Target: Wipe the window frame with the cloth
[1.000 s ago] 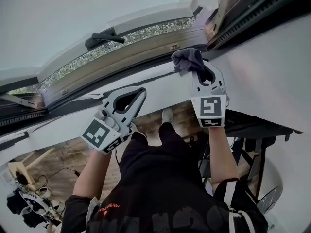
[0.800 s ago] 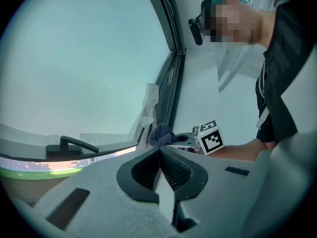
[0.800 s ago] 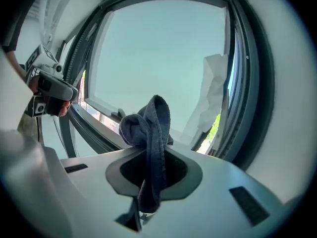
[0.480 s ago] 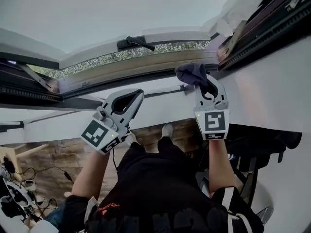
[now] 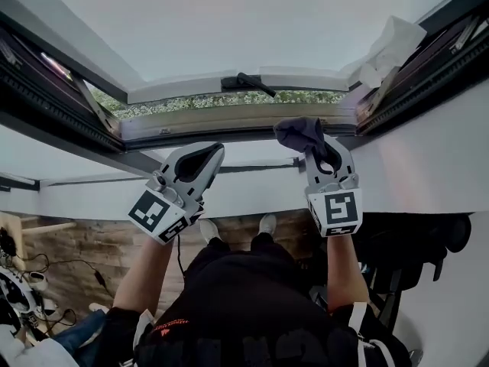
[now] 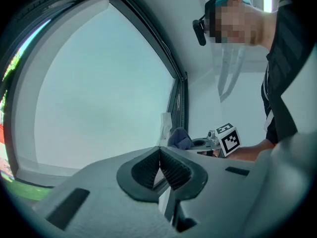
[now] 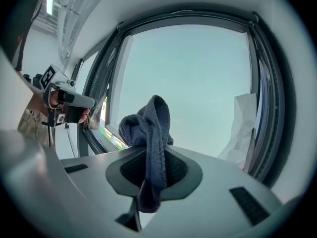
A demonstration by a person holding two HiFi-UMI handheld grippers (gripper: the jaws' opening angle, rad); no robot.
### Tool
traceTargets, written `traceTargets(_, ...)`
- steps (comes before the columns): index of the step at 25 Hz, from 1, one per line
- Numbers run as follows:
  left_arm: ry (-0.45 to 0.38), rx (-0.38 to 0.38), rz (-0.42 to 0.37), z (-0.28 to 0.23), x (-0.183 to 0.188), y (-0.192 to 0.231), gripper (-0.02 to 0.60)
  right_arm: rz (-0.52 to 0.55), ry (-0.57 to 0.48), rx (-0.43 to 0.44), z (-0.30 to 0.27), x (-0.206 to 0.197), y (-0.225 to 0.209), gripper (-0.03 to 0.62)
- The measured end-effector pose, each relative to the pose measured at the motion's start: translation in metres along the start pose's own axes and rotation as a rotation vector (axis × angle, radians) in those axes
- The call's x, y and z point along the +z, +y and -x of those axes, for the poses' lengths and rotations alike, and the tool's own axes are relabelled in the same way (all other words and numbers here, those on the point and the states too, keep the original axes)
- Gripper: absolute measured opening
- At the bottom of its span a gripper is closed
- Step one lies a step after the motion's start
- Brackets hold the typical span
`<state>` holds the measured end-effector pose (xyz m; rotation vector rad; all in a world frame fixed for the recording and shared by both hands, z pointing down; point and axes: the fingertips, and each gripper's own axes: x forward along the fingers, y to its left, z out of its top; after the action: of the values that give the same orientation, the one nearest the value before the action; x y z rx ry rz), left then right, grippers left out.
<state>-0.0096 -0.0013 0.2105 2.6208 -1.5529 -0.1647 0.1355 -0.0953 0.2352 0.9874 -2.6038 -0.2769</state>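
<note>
Observed right gripper (image 5: 312,142) clamped on dark cloth (image 5: 298,132) at window frame (image 5: 221,118), possibly touching it. Noted left gripper (image 5: 217,151) closed on nothing, alongside.

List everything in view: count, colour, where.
window frame: one, dark outer rails with a pale lower rail, across the top of the head view
window handle: one, black, on the white sash above the lower rail
crumpled sheet: one, white, at the frame's upper right corner
cloth: one, dark grey, bunched against the lower rail
plank floor: brown, far below
cables: a few, dark, on the floor at lower left
shoes: two, white, on the floor below
left tongs: one, white-grey, shut and empty, just below the frame
right tongs: one, white-grey, shut on the cloth
</note>
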Motion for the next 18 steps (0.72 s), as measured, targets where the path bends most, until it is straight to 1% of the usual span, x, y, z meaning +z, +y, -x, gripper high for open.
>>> traceTargets(4, -0.023, 0.032, -0.013, 0.021, 0.011, 0.010, 0.021, 0.009, -0.038, 0.040, -0.001, 0.022, 0.025, 0.041)
traceTargets(9, -0.044, 0.050, -0.019, 0.041, 0.019, 0.016, 0.020, -0.022, -0.073, 0.100, -0.005, 0.041, 0.055, 0.041)
traceTargets(18, -0.053, 0.061, -0.014, 0.057, 0.021, 0.030, 0.021, -0.006, -0.091, 0.158, -0.018, 0.058, 0.088, 0.041)
